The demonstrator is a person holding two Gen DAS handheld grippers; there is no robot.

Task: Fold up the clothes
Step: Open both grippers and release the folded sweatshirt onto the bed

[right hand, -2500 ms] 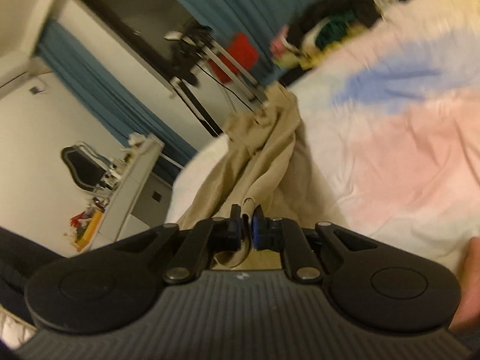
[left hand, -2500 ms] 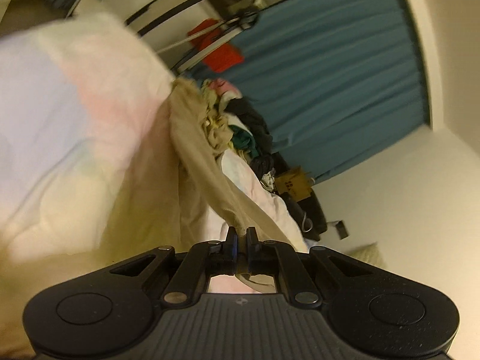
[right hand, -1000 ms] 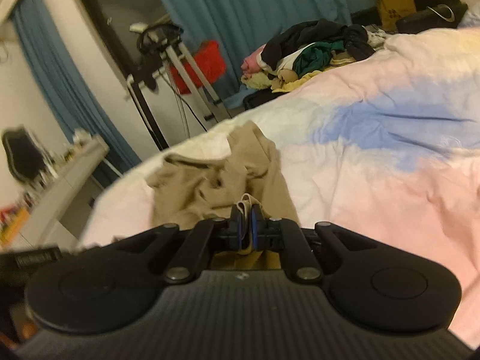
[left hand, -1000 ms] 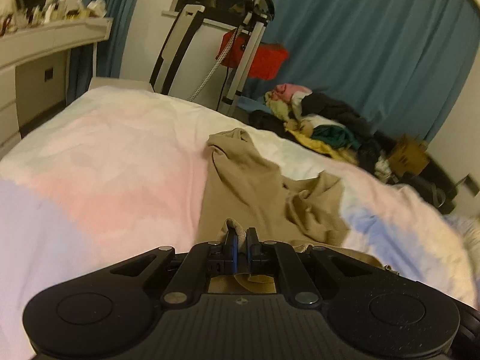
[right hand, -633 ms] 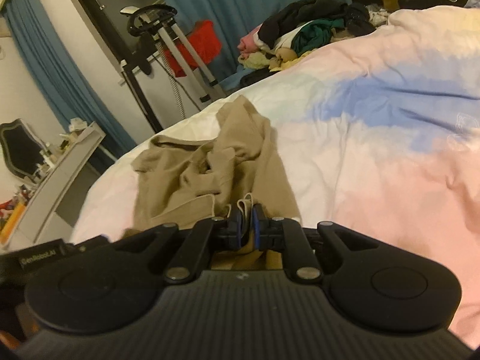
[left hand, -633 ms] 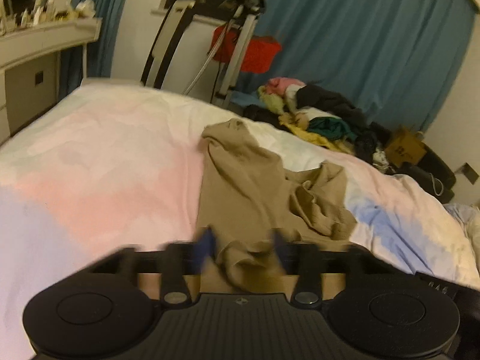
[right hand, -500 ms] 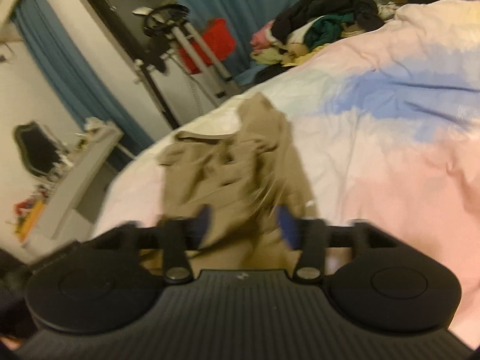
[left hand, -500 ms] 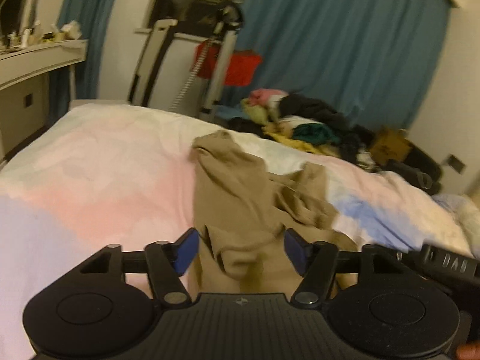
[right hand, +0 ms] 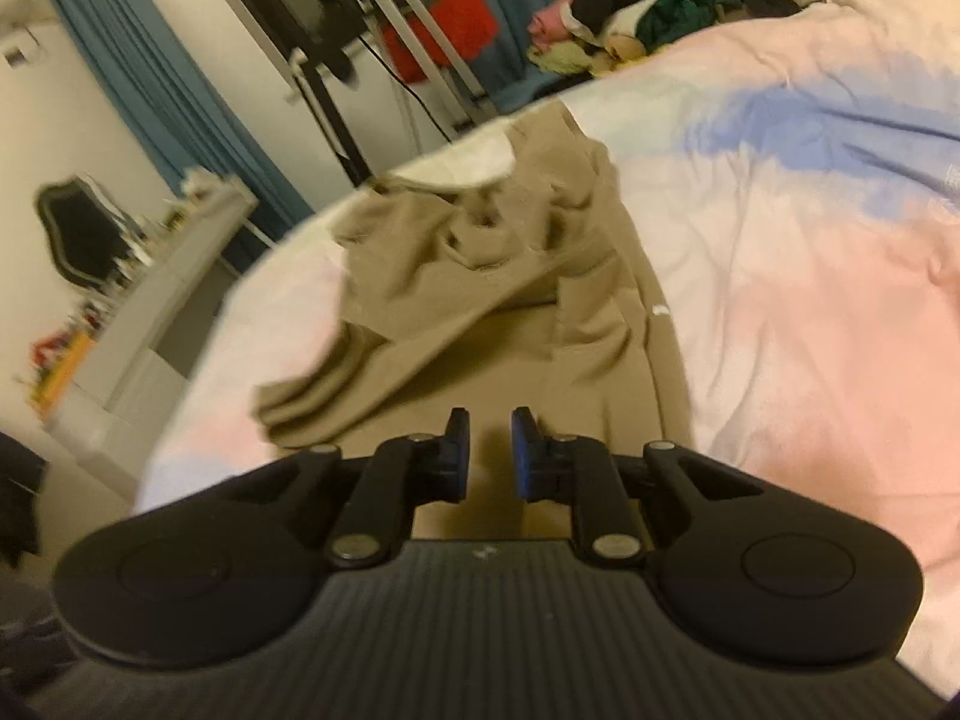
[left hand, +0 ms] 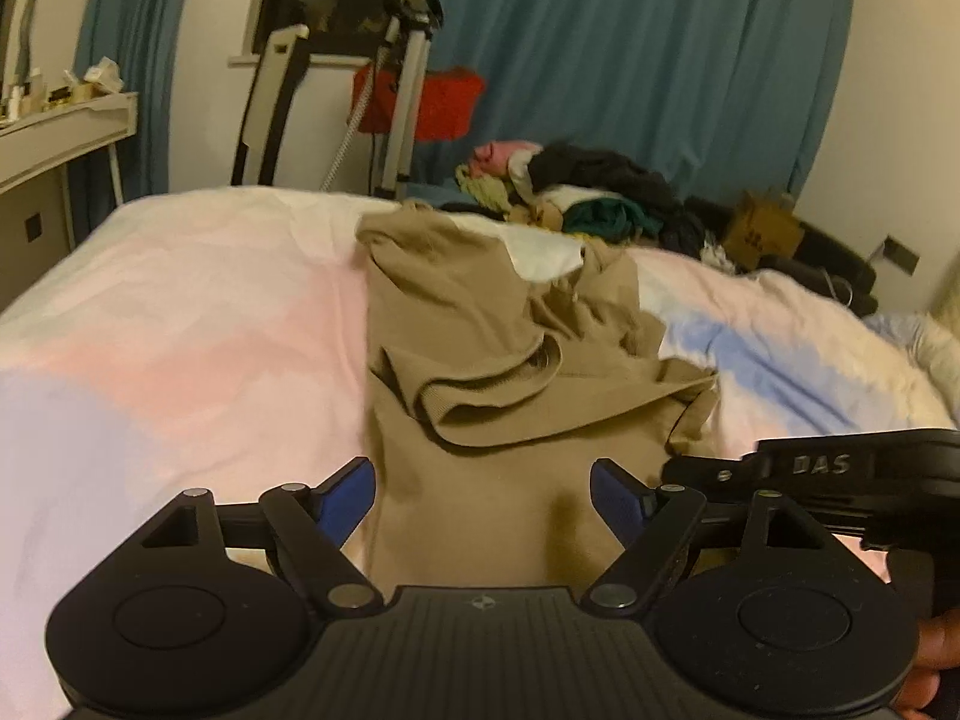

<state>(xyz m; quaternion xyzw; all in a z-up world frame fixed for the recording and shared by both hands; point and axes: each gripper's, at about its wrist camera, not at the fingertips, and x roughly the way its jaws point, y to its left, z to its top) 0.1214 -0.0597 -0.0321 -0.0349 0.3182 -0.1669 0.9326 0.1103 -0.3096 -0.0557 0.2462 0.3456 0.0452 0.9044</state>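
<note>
I see tan garment rumpled on bed — left gripper wide, right gripper narrowly parted, both empty — flattening, folding left.

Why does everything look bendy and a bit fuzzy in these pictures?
Left wrist view: the fisheye lens bows the curtain and bed; the tan garment looks fairly sharp. Right wrist view: softly blurred, most at the shelf; dim warm light, with a dark shadow on the garment between the right gripper's jaws.
</note>
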